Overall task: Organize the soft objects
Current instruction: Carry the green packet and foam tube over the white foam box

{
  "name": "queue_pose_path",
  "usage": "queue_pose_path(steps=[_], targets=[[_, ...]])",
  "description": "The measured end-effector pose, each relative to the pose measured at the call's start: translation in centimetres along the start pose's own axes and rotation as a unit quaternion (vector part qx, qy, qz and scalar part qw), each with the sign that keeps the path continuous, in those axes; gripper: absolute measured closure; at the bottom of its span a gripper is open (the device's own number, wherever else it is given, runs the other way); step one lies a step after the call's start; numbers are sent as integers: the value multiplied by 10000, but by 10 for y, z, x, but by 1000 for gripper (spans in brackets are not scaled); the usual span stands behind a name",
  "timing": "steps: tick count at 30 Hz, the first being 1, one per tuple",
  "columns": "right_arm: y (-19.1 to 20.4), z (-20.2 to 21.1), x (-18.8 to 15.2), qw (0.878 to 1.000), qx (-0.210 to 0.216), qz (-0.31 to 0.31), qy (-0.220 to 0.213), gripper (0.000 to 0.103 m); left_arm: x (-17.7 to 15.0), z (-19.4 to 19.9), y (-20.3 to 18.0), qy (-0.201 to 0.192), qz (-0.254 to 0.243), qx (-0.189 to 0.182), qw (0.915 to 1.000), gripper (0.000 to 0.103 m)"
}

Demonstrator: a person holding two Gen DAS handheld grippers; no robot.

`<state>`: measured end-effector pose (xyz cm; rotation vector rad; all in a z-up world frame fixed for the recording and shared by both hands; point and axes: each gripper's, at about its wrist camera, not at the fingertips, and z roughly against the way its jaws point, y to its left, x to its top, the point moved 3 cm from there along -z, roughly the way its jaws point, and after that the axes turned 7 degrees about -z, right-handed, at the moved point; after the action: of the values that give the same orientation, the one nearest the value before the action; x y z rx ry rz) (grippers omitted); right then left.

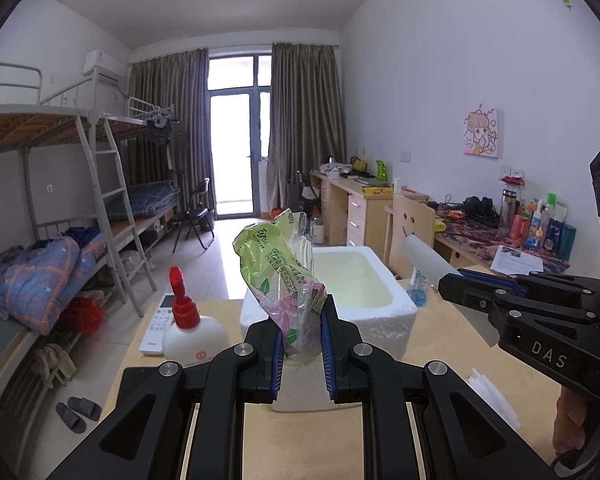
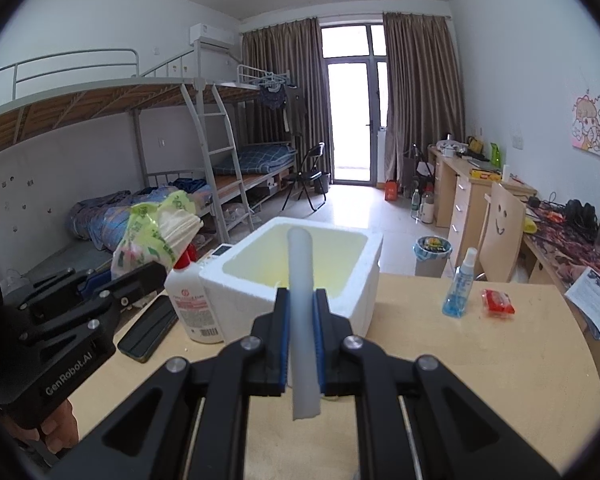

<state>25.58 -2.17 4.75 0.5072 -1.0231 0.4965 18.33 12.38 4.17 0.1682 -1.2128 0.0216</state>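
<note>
My left gripper (image 1: 300,344) is shut on a green and pink tissue pack (image 1: 284,280), held upright above the table just in front of a white foam box (image 1: 384,316). The pack also shows in the right wrist view (image 2: 152,236). My right gripper (image 2: 300,332) is shut on a white foam strip (image 2: 302,320), which points up over the near wall of the foam box (image 2: 240,300). The strip also shows in the left wrist view (image 1: 428,260), right of the box. The box looks empty inside.
On the wooden table (image 2: 460,360) stand a white bottle with a red cap (image 2: 192,300), a remote (image 1: 160,320), a black case (image 2: 148,332), a blue spray bottle (image 2: 458,288) and a red packet (image 2: 498,302). White foam pieces (image 1: 492,396) lie at the right.
</note>
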Motion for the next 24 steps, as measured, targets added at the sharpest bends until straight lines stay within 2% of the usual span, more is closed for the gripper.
queue_pose_path(steps=[14, 24], targets=[[0, -28, 18, 9999, -59, 78, 84, 89, 17, -34, 8, 142, 87, -133, 9998, 86], [-2, -37, 25, 9999, -105, 82, 83, 89, 24, -55, 11, 231, 24, -13, 9997, 86]])
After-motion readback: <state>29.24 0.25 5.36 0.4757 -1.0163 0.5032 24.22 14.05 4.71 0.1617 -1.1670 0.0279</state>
